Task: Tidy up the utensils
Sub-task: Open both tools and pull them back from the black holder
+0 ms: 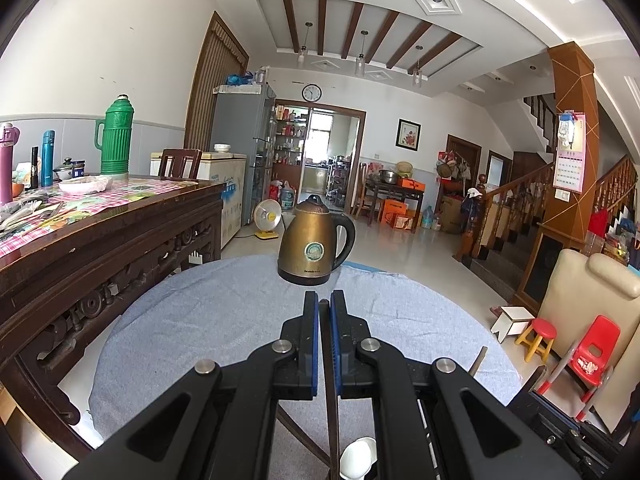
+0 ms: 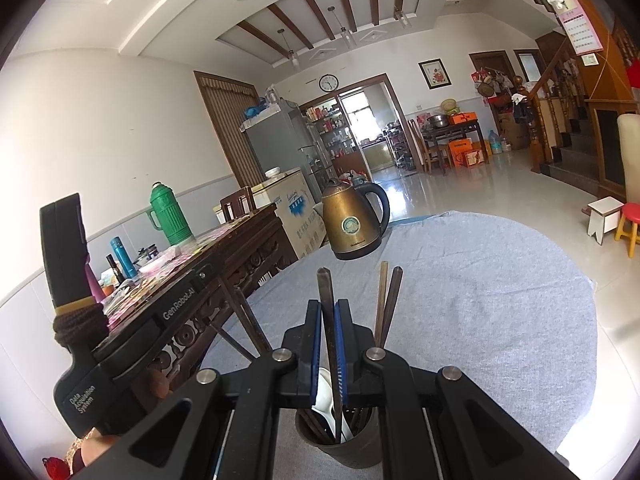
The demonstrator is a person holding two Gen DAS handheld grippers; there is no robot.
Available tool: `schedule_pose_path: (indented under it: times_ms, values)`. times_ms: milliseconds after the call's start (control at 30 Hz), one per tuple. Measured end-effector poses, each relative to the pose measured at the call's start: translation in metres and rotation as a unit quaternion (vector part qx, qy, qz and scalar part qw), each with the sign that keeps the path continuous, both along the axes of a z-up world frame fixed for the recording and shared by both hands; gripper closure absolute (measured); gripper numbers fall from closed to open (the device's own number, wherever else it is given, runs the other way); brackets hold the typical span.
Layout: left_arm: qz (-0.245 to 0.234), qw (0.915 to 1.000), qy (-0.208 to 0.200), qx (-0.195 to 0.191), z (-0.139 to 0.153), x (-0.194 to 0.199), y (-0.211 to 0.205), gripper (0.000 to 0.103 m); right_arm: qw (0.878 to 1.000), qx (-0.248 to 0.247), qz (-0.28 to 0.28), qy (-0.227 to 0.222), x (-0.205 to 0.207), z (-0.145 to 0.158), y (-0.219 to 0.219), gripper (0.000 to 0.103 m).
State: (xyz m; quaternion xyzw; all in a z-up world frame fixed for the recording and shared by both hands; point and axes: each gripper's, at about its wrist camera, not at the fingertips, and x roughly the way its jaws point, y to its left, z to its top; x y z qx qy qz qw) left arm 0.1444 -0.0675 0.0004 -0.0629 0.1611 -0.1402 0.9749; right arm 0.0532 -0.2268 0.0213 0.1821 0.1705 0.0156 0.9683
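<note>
Chopstick [image 2: 329, 316] clamped in right tool [image 2: 328, 320], apparently above holder [image 2: 340, 446].

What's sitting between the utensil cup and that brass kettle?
Bare blue cloth lies between the cup and kettle; only chopstick tops rise across it in the right wrist view.

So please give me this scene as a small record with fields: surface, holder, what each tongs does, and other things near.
surface: round table with blue-grey cloth
holder: dark cup, holding chopsticks and a white spoon
right tongs: shut on one chopstick, above the cup
left tongs: nearly shut on a thin dark stick; which one, I cannot tell
other: brass kettle at the far edge of the table
</note>
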Motion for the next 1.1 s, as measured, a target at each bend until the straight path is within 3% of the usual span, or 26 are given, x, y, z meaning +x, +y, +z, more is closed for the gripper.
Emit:
schedule_pose_path:
  times_ms: [600,700,733,767,867,900,1100]
  values:
    - [-0.007,0.9999,0.014,0.005,-0.002,-0.005,0.006,0.096,1.0,0.008,0.026,0.013,-0.004,0.001,0.005,0.092]
    - [-0.006,0.9998,0.018,0.009,0.001,-0.009,0.012,0.072,0.999,0.018,0.029,0.02,-0.004,0.001,0.002,0.09]
    - [-0.006,0.9997,0.019,0.011,0.002,-0.012,0.014,0.051,0.999,0.024,0.025,0.019,-0.006,0.002,-0.002,0.089]
    - [-0.006,0.9997,0.019,0.011,0.003,-0.014,0.017,0.04,0.999,0.032,0.025,0.018,-0.007,0.002,-0.006,0.084]
    - [0.0,0.9999,0.009,0.012,0.008,-0.026,0.025,0.037,0.998,0.061,0.014,0.009,-0.014,0.004,-0.02,0.062]
    - [-0.002,0.9998,0.01,0.016,0.009,-0.028,0.027,0.035,0.998,0.063,0.008,0.005,-0.017,0.005,-0.023,0.058]
    - [-0.007,0.9983,0.019,0.055,0.014,-0.054,0.028,0.024,0.998,0.059,-0.009,-0.021,-0.036,0.014,-0.03,0.058]
